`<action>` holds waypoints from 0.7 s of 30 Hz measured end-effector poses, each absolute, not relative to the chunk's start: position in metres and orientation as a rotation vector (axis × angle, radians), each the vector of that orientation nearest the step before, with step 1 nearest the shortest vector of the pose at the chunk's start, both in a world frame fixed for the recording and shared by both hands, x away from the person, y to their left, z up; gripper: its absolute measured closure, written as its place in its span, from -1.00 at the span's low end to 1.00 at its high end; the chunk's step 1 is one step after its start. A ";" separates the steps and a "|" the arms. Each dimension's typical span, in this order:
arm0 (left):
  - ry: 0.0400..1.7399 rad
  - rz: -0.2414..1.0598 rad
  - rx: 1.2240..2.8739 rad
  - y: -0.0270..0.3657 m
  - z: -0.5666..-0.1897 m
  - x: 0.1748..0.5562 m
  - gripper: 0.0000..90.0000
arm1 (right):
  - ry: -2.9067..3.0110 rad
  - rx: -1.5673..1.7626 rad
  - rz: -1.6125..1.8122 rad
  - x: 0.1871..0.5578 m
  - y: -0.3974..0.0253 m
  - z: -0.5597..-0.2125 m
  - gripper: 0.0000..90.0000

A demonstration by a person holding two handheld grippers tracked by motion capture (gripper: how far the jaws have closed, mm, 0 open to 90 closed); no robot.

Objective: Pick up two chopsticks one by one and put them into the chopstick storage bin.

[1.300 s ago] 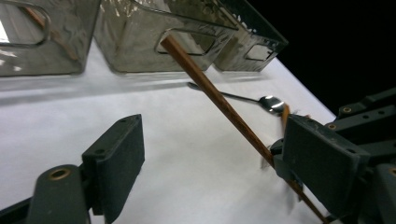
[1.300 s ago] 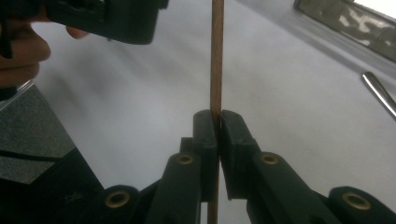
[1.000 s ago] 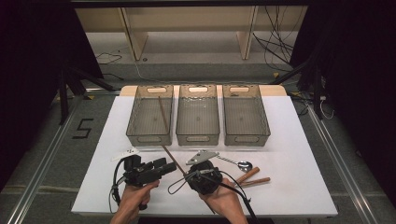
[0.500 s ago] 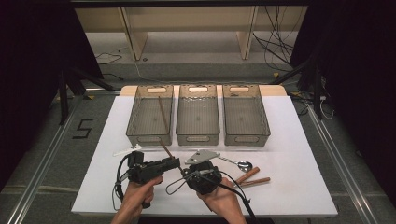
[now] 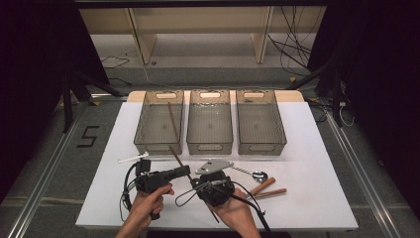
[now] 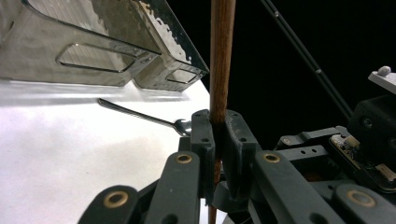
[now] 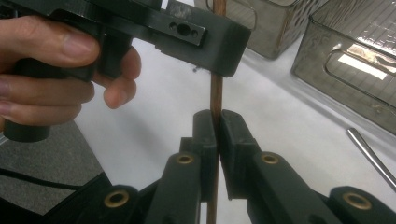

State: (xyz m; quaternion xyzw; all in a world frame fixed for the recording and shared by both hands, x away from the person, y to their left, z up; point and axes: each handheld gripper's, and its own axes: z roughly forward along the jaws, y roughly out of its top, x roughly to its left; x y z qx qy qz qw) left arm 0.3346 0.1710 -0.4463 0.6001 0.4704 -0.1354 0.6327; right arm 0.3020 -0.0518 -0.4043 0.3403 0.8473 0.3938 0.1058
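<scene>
Both the left gripper [image 6: 215,135] and right gripper [image 7: 215,135] clamp their fingers on one chopstick [image 5: 174,154], its long axis pointing toward the left bin [image 5: 143,130].

The left gripper [image 5: 184,171] is a black plastic tool with a long, boxy body and a pistol-style handle. Its two black jaws are blocky pads with small round holes, carried on flat link arms pinned by brass-coloured rivets. A black cable loops off its rear. The right gripper [image 5: 194,184] is built alike: the same black link arms, brass rivets and ribbed jaws, with a grey three-cornered plate on top and a black cable trailing from it. Seen close in the right gripper view, the left gripper's body shows two small screw holes in its flat side. The person's forearms are bare, no sleeves in sight.
</scene>
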 end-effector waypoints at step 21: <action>1.097 -0.115 1.429 0.224 -0.374 0.381 0.87 | 2.354 0.940 1.363 0.312 -0.112 -0.374 -0.20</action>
